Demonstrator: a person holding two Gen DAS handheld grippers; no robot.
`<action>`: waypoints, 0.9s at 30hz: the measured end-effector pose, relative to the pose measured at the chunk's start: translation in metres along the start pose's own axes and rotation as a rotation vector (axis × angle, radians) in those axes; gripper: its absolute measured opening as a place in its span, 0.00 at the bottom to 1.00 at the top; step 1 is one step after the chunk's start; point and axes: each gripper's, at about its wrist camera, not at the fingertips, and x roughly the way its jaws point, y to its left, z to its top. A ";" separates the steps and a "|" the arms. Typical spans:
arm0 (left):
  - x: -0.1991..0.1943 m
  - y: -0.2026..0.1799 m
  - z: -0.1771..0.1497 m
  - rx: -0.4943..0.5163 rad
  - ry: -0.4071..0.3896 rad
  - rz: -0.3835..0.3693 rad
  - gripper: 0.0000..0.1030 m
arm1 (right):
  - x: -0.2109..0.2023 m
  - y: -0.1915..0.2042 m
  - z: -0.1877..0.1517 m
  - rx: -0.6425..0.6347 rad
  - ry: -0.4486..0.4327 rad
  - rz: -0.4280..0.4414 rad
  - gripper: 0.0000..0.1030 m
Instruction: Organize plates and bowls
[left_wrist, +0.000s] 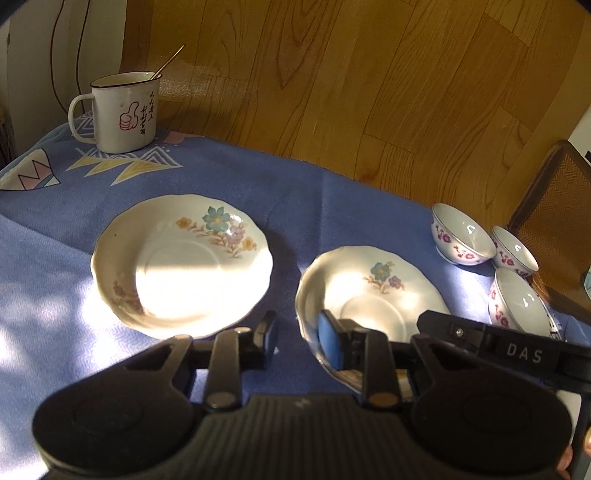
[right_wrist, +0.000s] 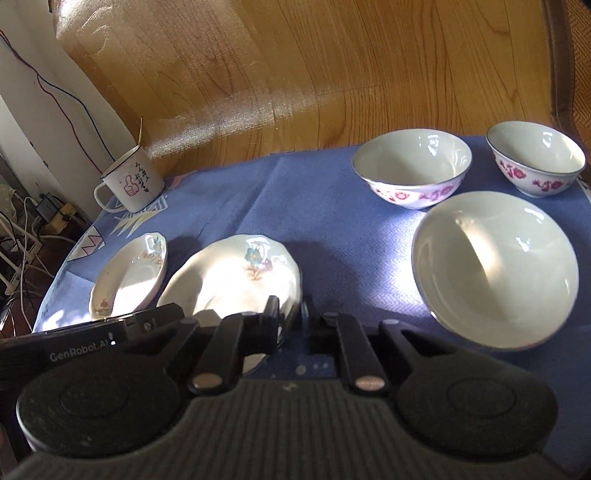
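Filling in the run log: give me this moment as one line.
left tongs: open, astride near plate rim | right tongs: shut on its rim | far plate, three bowls: untouched

You stand in a home: wood-plank floor, a printed blue cloth over the counter, floral plates, an enamel mug, and cables trailing by the wall.

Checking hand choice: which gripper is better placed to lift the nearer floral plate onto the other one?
Right, probably. The right gripper looks pinched on the rim of the nearer floral plate; the left gripper straddles the opposite rim, gap showing, beside the farther floral plate.
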 end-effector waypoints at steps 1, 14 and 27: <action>0.000 -0.002 -0.001 0.011 -0.003 0.004 0.17 | -0.002 0.002 -0.002 -0.010 -0.007 0.001 0.13; -0.028 -0.008 -0.031 0.047 -0.021 0.010 0.14 | -0.036 0.007 -0.037 0.024 -0.044 0.052 0.13; -0.067 -0.011 -0.062 0.032 -0.036 -0.030 0.16 | -0.071 0.007 -0.076 0.062 -0.073 0.096 0.15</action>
